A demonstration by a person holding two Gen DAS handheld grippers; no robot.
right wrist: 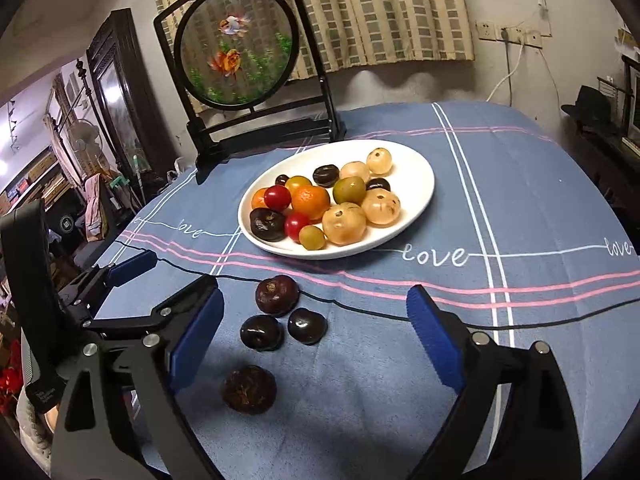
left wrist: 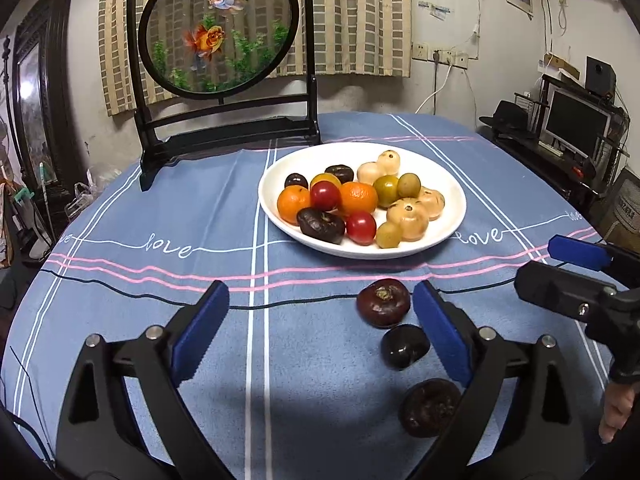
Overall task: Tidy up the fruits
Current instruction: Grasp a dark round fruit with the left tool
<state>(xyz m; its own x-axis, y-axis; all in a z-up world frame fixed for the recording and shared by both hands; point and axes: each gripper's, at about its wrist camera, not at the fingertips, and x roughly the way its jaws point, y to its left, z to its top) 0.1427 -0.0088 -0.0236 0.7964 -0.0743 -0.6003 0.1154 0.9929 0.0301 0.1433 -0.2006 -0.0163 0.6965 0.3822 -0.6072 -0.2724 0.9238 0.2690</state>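
Observation:
A white plate (left wrist: 440, 236) holds oranges (left wrist: 358, 198), red cherry tomatoes (left wrist: 325, 195), green fruits, pale beige fruits (left wrist: 408, 218) and dark brown ones. Three dark brown fruits (left wrist: 383, 303) lie on the blue cloth in front of it, close to the right finger of my left gripper (left wrist: 320, 300), which is open and holds nothing. In the right wrist view, several dark fruits (right wrist: 277, 295) lie on the cloth in front of the plate (right wrist: 360, 250), toward the left finger of my right gripper (right wrist: 314, 300). It is open too, and its pads touch none of them.
A black stand with a round goldfish screen (left wrist: 222, 28) rises behind the plate. The table is covered by a blue cloth (left wrist: 160, 208) with white and pink lines. My right gripper (left wrist: 548, 264) reaches in from the right edge of the left wrist view. Furniture crowds the room's edges.

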